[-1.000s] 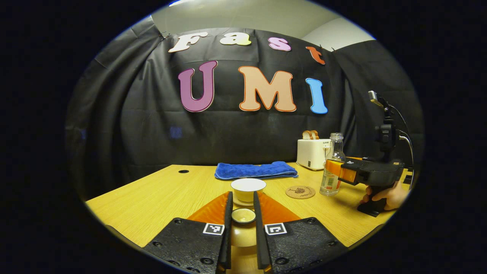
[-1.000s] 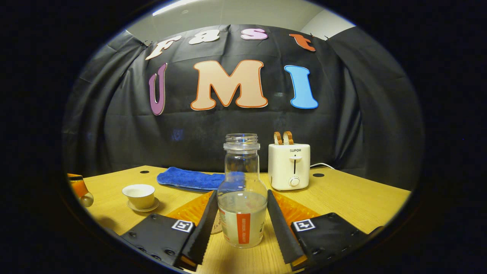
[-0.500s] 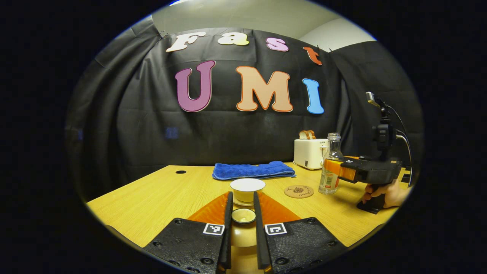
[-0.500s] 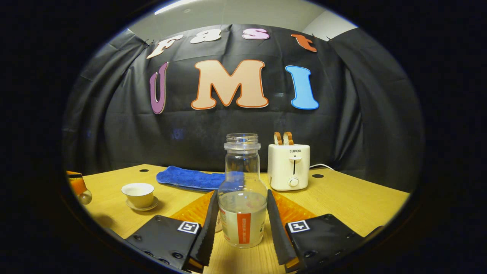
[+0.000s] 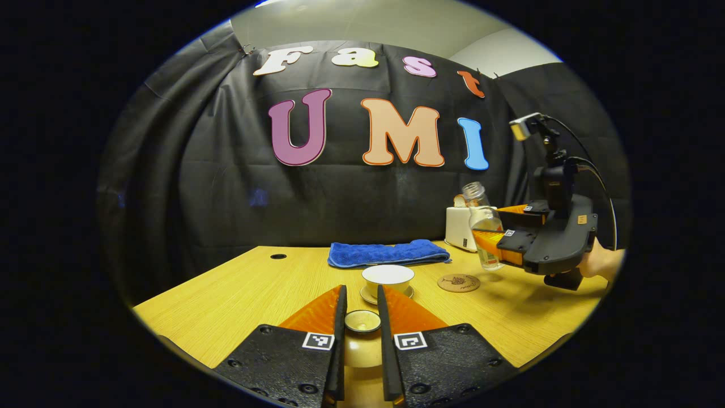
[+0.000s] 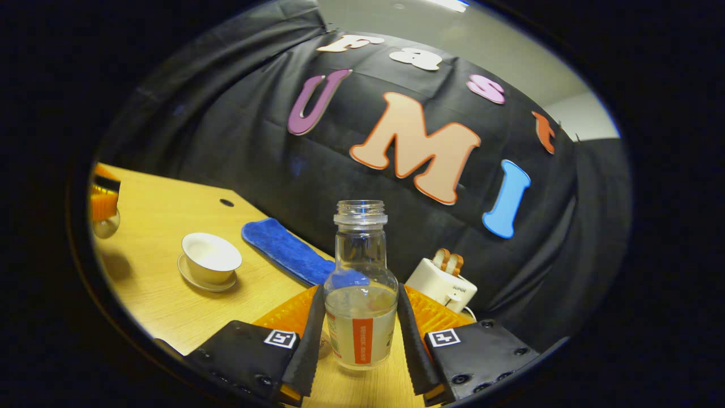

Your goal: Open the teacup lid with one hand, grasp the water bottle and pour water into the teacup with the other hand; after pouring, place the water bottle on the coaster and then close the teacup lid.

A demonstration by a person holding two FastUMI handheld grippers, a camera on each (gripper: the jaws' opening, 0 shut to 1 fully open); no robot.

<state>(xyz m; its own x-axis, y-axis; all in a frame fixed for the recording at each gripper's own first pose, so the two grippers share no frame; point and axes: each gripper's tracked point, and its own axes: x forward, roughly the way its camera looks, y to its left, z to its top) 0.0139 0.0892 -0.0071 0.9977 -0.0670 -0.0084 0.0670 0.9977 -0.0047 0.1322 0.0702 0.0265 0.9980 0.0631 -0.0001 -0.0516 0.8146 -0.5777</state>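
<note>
Water bottle [image 6: 361, 317] clamped in right gripper [image 6: 360, 334] above table [image 5: 226, 294], neck tipped toward 11 o'clock, base cut off, left gripper [image 5: 361, 323] clenched on lid [image 5: 362, 321], teacup [image 5: 388, 279] open at 12 o'clock

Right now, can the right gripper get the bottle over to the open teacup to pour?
Probably yes. The right gripper holds the water bottle lifted and tilted, and the teacup stands uncovered with bare table around it. The left gripper holds the lid back from the cup.
</note>
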